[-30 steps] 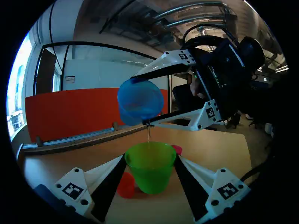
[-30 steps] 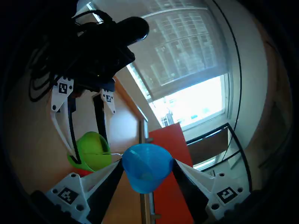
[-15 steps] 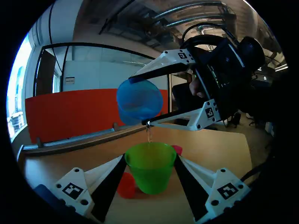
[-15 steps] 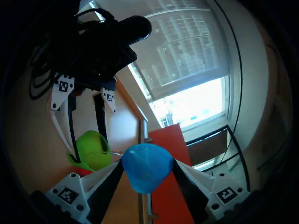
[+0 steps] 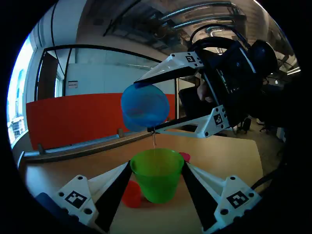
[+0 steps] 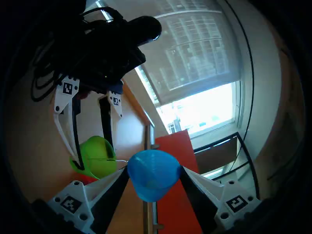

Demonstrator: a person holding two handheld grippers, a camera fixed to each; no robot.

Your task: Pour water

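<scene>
The jaws of the left gripper [image 5: 156, 167] squeeze the green cup [image 5: 157, 183]. Just above the green cup, the jaws of the right gripper [image 6: 154, 171] squeeze a tipped blue cup [image 6: 153, 180]. A thin line of water [image 5: 154, 140] falls into the green cup. The brown surface [image 5: 226, 156] lies under it, and a red wall [image 5: 74, 113] is behind.

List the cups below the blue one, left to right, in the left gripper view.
red cup → green cup → pink cup
</scene>
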